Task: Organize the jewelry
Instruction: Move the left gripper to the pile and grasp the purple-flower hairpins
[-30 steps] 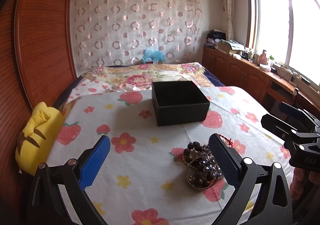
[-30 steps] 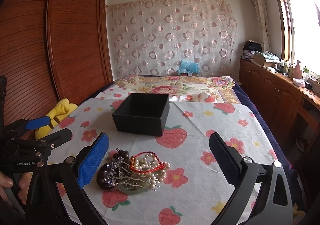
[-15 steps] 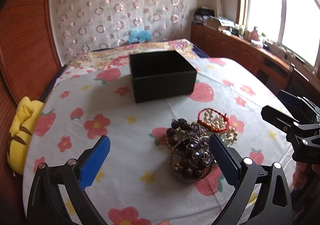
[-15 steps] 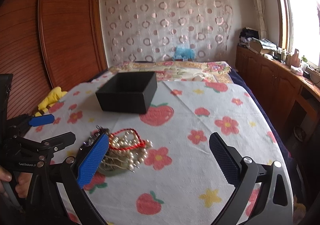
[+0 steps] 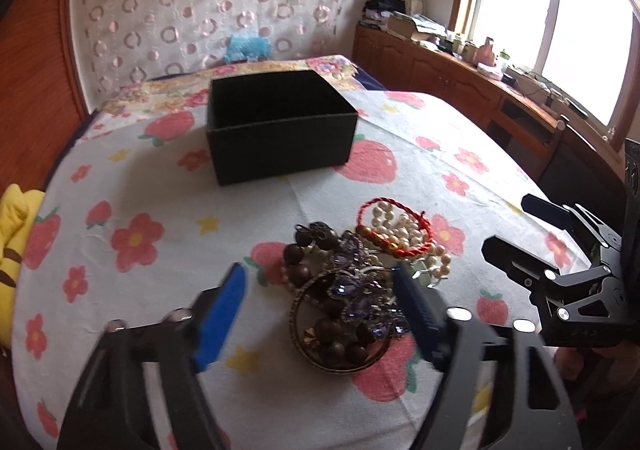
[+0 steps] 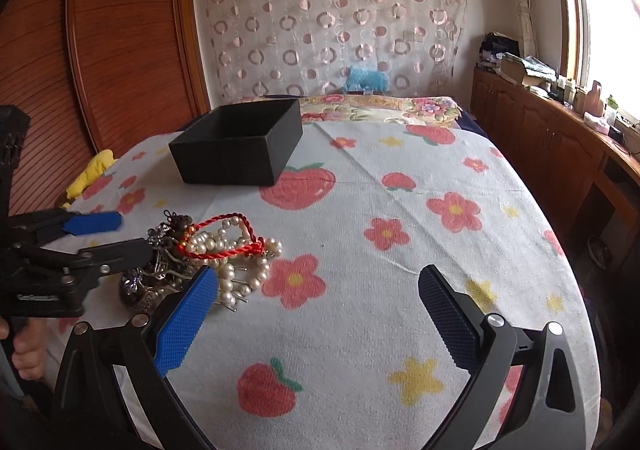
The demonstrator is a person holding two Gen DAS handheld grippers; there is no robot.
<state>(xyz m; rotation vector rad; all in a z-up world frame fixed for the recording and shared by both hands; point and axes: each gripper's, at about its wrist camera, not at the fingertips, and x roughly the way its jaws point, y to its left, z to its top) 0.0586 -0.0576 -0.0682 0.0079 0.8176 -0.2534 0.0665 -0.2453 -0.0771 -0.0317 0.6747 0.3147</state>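
Pile [image 5: 352, 290]: light, tangled, slippery beads (likely snags); grip the red cord [image 5: 394, 228].
Box [image 5: 280, 133]: far, open.
Left gripper [image 5: 320, 306]: jaws wide, empty.
Right gripper [image 6: 316, 314]: jaws wide, empty.

Circle-print curtain [image 6: 332, 21] behind; bright window [image 5: 560, 9] right; wood wardrobe [image 6: 120, 49] left

The box [image 5: 280, 137] is plain black; the tablecloth [image 6: 360, 250] is white with red strawberries, flowers and yellow stars; a red cord bracelet [image 5: 394, 226] circles cream pearls [image 6: 236, 278].
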